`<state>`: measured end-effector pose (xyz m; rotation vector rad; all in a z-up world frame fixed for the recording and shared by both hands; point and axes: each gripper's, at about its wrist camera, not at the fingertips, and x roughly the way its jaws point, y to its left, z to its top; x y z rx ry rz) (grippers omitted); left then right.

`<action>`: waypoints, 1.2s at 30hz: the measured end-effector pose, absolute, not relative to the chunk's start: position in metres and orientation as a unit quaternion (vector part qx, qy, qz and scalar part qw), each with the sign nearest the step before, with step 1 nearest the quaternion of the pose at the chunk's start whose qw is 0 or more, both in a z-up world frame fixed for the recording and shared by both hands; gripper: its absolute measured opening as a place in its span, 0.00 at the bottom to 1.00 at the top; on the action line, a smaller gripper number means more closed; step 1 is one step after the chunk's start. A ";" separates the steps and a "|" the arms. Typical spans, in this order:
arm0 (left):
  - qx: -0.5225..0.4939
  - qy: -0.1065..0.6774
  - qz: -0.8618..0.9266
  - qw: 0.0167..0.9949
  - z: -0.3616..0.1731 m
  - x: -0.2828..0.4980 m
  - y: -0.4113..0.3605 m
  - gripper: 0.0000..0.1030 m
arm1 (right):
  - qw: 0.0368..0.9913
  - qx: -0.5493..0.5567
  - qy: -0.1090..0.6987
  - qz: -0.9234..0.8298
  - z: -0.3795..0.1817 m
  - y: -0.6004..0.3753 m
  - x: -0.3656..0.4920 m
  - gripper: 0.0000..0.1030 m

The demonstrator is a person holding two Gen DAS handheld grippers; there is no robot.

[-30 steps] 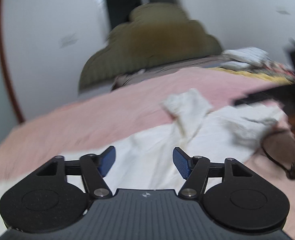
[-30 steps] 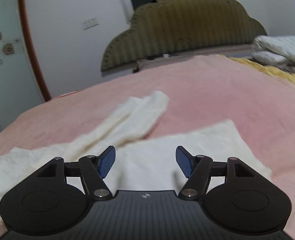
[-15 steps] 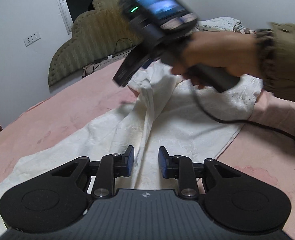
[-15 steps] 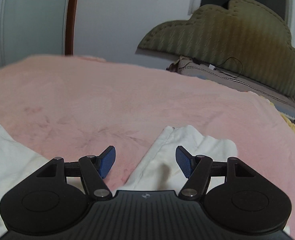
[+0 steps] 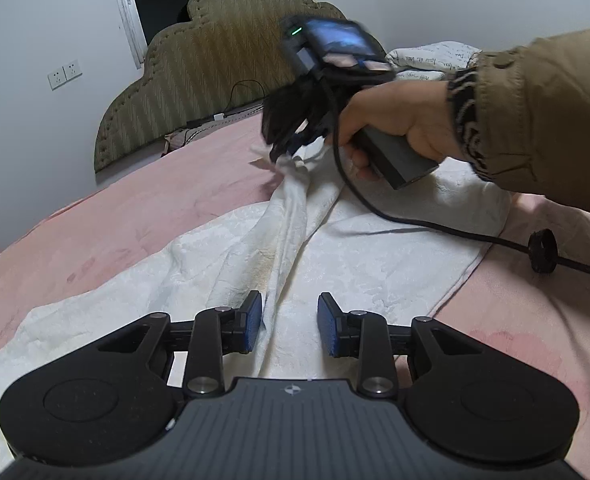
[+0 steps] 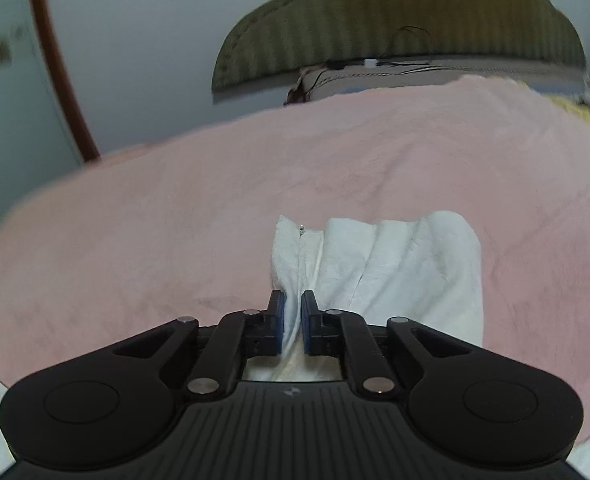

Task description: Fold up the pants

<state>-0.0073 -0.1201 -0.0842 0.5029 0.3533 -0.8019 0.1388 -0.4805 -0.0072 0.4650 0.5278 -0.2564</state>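
Observation:
White pants (image 5: 347, 256) lie spread on a pink bedspread (image 5: 107, 236). My left gripper (image 5: 290, 328) is partly open, low over the near end of the pants, with a raised fold of cloth between its blue pads. My right gripper (image 6: 292, 320) is shut on the waistband end of the pants (image 6: 399, 264), near the zipper. It also shows in the left wrist view (image 5: 291, 148), held by a hand at the far end of the pants and lifting the cloth into a ridge.
An olive padded headboard (image 5: 231, 64) stands at the far end of the bed. A black cable (image 5: 475, 236) runs from the right gripper across the pants to the right. Folded white bedding (image 5: 431, 60) lies at the far right.
My right gripper has closed on the waistband end of the pants. My left gripper has opened wider over the near fold.

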 end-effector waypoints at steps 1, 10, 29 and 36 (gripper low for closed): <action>0.242 0.169 -0.384 0.875 -0.084 -0.007 -0.120 0.36 | 0.929 0.256 0.237 -0.121 -0.005 -0.487 0.128 0.08; 0.252 0.171 -0.376 0.875 -0.080 -0.007 -0.123 0.32 | 0.889 0.416 0.143 -0.126 -0.013 -0.539 0.019 0.08; 0.302 0.149 -0.352 0.874 -0.085 -0.016 -0.147 0.39 | 0.855 0.491 0.131 -0.106 -0.049 -0.569 0.045 0.10; 0.328 0.139 -0.356 0.864 -0.085 -0.014 -0.163 0.42 | 0.851 0.518 0.055 -0.065 -0.023 -0.563 0.002 0.06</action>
